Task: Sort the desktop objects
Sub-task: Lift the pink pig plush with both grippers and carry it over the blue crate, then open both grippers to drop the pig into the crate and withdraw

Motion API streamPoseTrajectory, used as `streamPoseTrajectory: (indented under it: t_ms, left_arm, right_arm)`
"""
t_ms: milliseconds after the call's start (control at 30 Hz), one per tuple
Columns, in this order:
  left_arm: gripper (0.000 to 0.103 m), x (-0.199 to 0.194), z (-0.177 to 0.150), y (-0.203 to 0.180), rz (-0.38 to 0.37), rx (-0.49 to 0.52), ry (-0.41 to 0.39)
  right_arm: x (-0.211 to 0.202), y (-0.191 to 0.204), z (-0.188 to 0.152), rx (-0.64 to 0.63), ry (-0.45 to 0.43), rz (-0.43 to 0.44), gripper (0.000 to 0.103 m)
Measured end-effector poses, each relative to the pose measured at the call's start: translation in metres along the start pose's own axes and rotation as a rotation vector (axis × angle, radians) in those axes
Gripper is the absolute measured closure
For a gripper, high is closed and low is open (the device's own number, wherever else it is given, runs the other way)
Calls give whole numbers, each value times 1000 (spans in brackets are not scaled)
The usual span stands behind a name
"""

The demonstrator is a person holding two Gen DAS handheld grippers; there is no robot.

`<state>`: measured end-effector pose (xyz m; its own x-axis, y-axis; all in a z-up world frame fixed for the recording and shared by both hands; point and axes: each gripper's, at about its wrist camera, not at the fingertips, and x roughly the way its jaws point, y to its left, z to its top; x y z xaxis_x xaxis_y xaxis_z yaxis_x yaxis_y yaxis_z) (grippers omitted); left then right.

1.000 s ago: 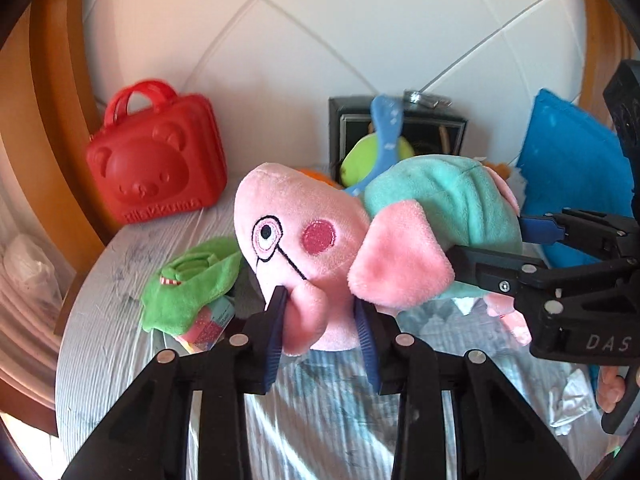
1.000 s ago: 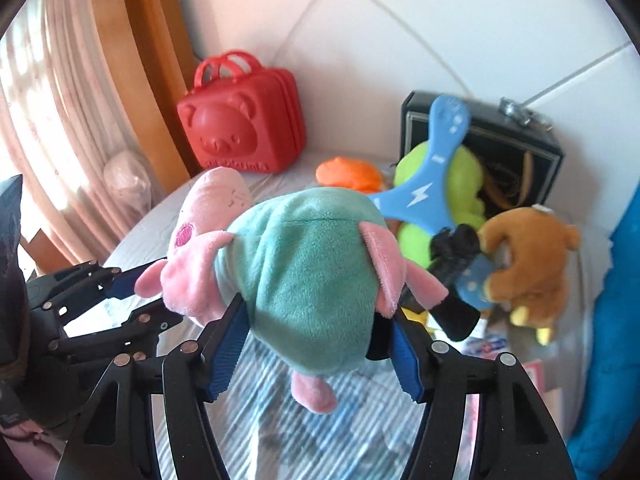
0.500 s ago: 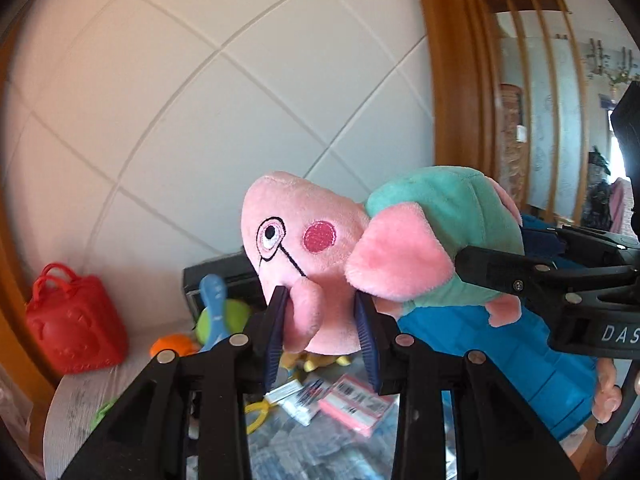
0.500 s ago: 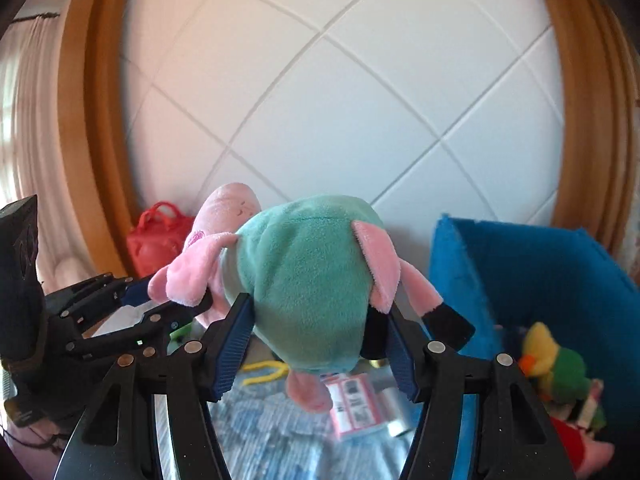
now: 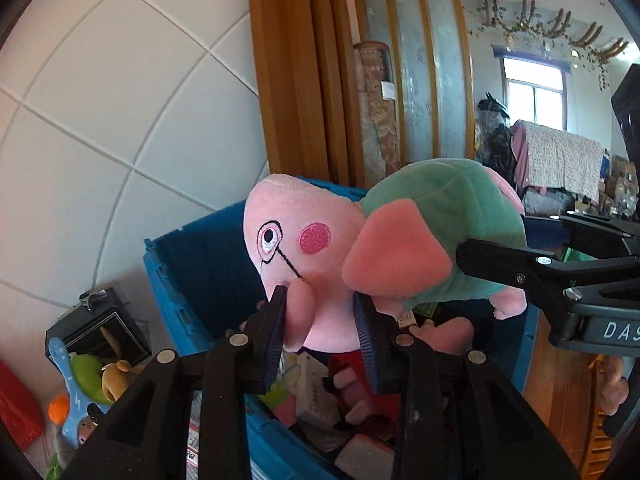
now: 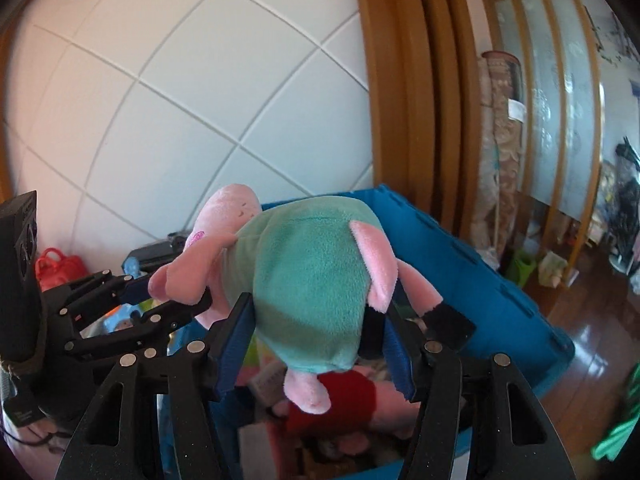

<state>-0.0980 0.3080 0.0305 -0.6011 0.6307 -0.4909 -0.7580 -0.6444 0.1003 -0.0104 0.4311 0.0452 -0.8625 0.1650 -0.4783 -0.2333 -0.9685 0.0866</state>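
One blue crate point(image 5: 208, 264) fills the lower middle of both views, and a jumble is seen inside it: a red plush part point(image 6: 336, 404), pink plush limbs and small boxed items that cannot be told apart clearly. Above its open top a pink pig plush point(image 5: 320, 256) in a green dress is held in the air by both grippers. The long axis of the pig runs roughly level across the left wrist view, head toward the left of the frame with the snout turned down, body toward the right. The snout is pinched by the left gripper point(image 5: 320, 332), whose jaws are closing on it; the green body is clamped between the blue pads of the right gripper point(image 6: 316, 340), whose jaws stand wider. Only the left wrist view shows the pig's eye and cheek, and in its lower left corner a black box point(image 5: 100, 332) with a blue toy point(image 5: 72, 396) beside it. Only the right wrist view shows the pig's back and black-tipped leg point(image 6: 448, 324).
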Motion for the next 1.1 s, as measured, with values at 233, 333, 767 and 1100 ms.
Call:
streamPoseTrajectory:
  t_ms: [233, 333, 767, 1100]
  left_arm:
    - [82, 34, 2, -25, -3, 38, 140]
    - [74, 29, 1, -29, 12, 36, 159]
    - [30, -55, -31, 8, 192, -98, -35]
    - [30, -107, -101, 90, 326, -343, 6]
  right_arm:
    - [25, -50, -16, 43, 120, -51, 61]
    - [29, -56, -24, 35, 141, -86, 54]
    - [2, -22, -37, -11, 65, -201, 0]
    - [-28, 49, -47, -12, -74, -40, 0]
